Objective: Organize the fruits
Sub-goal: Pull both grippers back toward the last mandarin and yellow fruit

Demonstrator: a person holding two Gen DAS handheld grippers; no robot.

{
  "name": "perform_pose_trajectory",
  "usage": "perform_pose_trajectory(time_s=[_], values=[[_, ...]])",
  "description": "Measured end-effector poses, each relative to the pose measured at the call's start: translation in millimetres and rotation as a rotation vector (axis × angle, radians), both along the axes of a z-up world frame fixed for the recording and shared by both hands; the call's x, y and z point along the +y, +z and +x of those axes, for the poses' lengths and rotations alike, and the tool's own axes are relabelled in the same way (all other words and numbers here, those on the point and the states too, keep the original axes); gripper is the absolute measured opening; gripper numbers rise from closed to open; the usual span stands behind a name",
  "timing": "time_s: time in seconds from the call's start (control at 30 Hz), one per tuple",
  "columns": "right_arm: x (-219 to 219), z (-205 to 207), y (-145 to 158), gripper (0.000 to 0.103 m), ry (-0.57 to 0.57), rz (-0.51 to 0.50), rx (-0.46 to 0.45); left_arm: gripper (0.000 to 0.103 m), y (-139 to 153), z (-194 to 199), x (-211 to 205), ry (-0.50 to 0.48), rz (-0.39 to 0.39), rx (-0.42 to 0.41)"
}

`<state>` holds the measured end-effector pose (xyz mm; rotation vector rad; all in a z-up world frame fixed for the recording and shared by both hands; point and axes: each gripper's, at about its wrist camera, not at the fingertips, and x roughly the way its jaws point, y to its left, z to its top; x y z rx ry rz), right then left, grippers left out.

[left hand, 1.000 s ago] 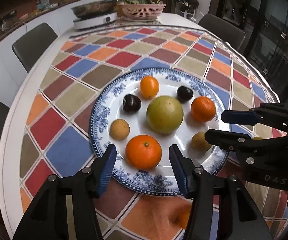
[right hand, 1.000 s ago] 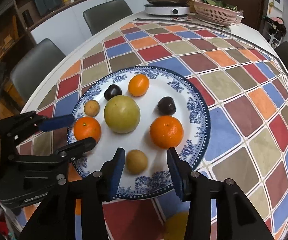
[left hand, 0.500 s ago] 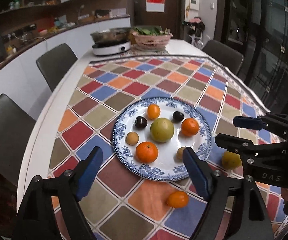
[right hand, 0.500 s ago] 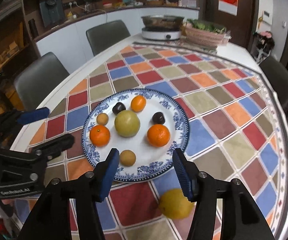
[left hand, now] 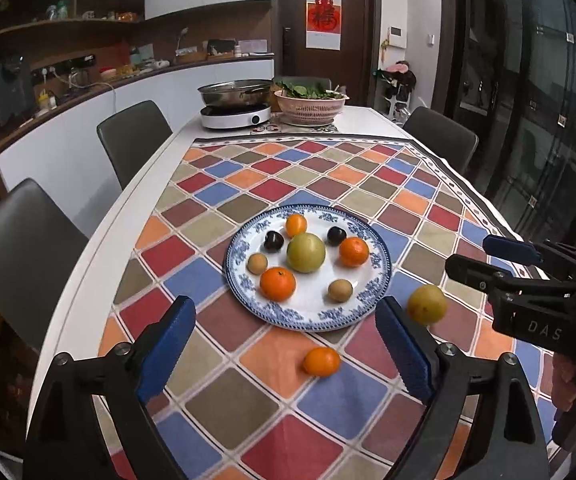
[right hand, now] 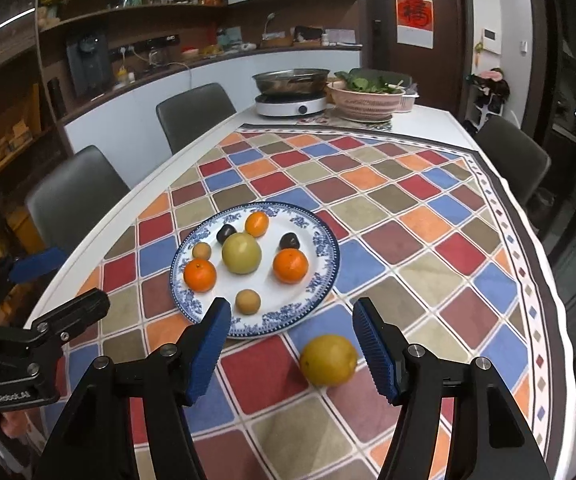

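Right tool [right hand: 290,344] opening, empty; yellow fruit [right hand: 328,360] lies on cloth below its tips.

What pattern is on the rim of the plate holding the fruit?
A blue floral pattern on white rings the plate's rim, clearest in the right wrist view.

Two oblique wrist views, shared plate [left hand: 384,268]

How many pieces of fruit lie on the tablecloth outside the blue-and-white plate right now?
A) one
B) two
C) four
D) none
B: a small orange fruit and a yellow fruit both sit on the checked tablecloth near the plate, while the other seven pieces are on the plate.
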<state>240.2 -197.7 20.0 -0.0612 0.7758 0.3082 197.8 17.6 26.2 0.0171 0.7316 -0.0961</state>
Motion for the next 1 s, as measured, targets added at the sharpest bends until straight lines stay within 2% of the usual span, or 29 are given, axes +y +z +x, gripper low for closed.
perform_pose_trajectory(time_s=[0.2,0.33,1.0], values=[[-13.0,-22.6,-3.3,0.064,-0.052,0.005,-0.028,0.094,-12.1,-14.3,-5.5,0.023,0.013,0.004],[-19.4,-28.4,-14.3,0.064,-0.073,-0.002,-0.021,0.094,-27.3,-15.1,-9.3,0.018,0.009,0.034],[-31.0,-8.7,-75.1,0.064,-0.083,-0.028,0.099,0.093,-91.9,2.7,-22.0,-0.051,0.047,0.096]])
